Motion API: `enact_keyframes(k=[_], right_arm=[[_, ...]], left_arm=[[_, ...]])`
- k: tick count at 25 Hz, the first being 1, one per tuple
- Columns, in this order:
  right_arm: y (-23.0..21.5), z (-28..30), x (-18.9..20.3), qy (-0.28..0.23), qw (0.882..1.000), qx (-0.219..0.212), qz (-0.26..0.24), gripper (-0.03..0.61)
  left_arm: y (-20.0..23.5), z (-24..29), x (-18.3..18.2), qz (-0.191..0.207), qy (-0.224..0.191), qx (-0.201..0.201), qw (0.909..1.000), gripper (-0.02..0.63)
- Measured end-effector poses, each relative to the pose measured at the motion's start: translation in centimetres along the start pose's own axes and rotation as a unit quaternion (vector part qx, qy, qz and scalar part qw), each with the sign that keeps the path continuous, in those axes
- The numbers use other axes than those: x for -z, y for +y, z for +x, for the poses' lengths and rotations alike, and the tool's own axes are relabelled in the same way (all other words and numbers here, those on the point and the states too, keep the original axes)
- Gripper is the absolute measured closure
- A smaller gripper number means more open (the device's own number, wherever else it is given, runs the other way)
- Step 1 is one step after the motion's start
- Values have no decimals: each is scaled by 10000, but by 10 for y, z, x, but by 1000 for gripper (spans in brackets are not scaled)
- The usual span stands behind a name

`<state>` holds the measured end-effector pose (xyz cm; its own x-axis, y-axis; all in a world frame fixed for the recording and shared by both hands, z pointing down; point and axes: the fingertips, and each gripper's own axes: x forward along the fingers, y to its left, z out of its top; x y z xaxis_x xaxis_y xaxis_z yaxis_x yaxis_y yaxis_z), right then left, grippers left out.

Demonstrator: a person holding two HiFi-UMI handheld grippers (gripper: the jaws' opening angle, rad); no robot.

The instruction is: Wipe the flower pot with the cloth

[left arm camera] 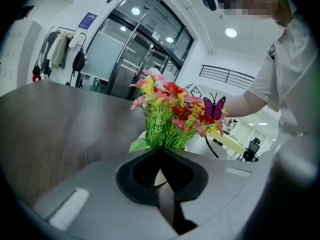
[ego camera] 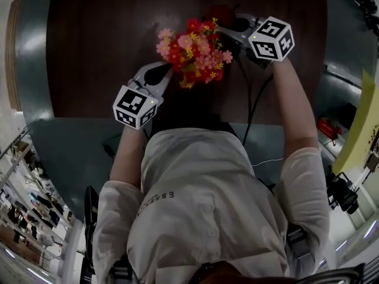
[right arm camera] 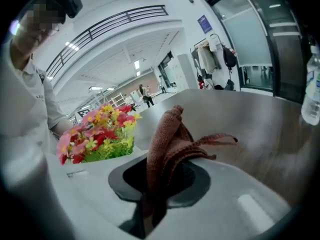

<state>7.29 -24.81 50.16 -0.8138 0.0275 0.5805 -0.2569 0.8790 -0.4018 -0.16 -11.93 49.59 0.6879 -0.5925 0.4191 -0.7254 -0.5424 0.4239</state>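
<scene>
A bunch of red, pink and yellow artificial flowers (ego camera: 192,52) stands mid-table and hides its pot in the head view. In the left gripper view the pale pot (left arm camera: 159,177) shows only through the gap behind the jaws, under the green stems (left arm camera: 162,126). My left gripper (left arm camera: 161,150) is shut, tips right at the pot's near side, with nothing seen between the pads. On the far right side of the flowers, my right gripper (right arm camera: 165,156) is shut on a crumpled reddish-brown cloth (right arm camera: 172,139) that sticks up past its tips. The flowers (right arm camera: 97,131) lie to its left.
The dark wooden table (ego camera: 100,46) spreads round the flowers. A black cable (ego camera: 251,105) runs off its near edge. A clear bottle (right arm camera: 312,89) stands at the far right of the right gripper view. A purple butterfly ornament (left arm camera: 214,107) sits among the blooms.
</scene>
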Motion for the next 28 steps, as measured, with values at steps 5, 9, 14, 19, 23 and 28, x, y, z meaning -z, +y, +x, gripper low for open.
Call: enact_keyframes(k=[5, 9, 14, 19, 23, 28], right_arm=[[2, 42, -16, 417, 9932, -985, -469, 526], [18, 72, -20, 810, 9742, -1999, -660, 526], [36, 103, -15, 1256, 9488, -2794, -775, 526], [53, 114, -7, 1547, 9218, -3525, -466, 526], [50, 107, -2, 1752, 9094, -3770, -152, 528], [41, 89, 14, 1983, 9101, -3636, -175, 528]], left_arm=[[13, -9, -1, -314, 76, -213, 9992, 598], [17, -12, -1, -156, 173, -540, 9983, 598], [15, -11, 0, -244, 135, -702, 9971, 597], [17, -11, 3, -362, 110, -839, 9958, 597], [23, -10, 3, -415, 110, -915, 9949, 598], [24, -11, 1, -463, 106, -936, 9945, 598]])
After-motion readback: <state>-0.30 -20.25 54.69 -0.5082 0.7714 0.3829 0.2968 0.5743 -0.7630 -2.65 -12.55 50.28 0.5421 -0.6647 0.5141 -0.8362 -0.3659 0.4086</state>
